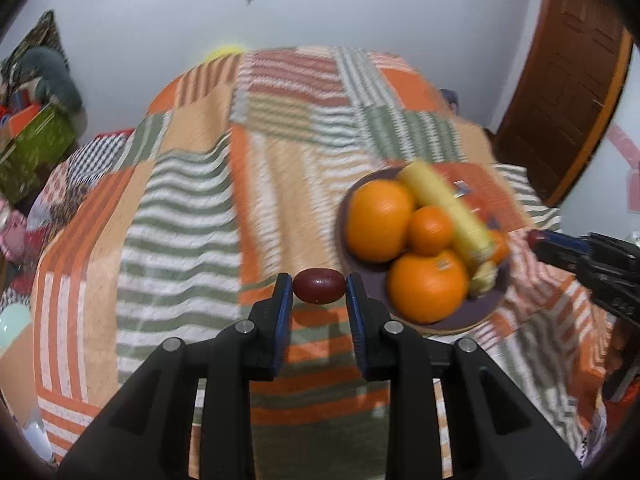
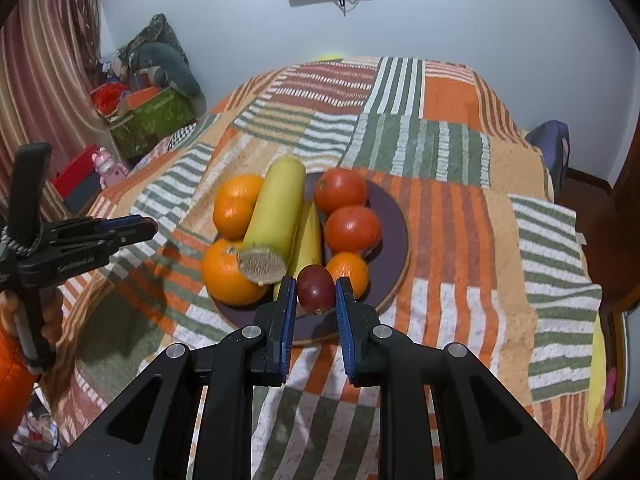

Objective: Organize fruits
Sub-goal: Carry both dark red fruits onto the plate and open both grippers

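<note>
Clamped between the blue pads of the left gripper, a dark red oval fruit hangs above the striped patchwork cloth in the left wrist view; we see its long axis running straight across from pad to pad. Beyond it to the right sits the purple plate, blurred, carrying oranges and a long pale yellow squash that slants away toward the far left. At the right edge we glimpse the right gripper from the side.

From the right wrist view, the right gripper pinches a second dark red fruit over the plate's near rim, long axis upright, leaning slightly. This sharper view gives us what the other hides: two red tomatoes on the plate's right half, a banana beside the squash, and the squash's rough cut end facing the camera. We also see the left gripper off to the left, held by a hand at an orange sleeve.
</note>
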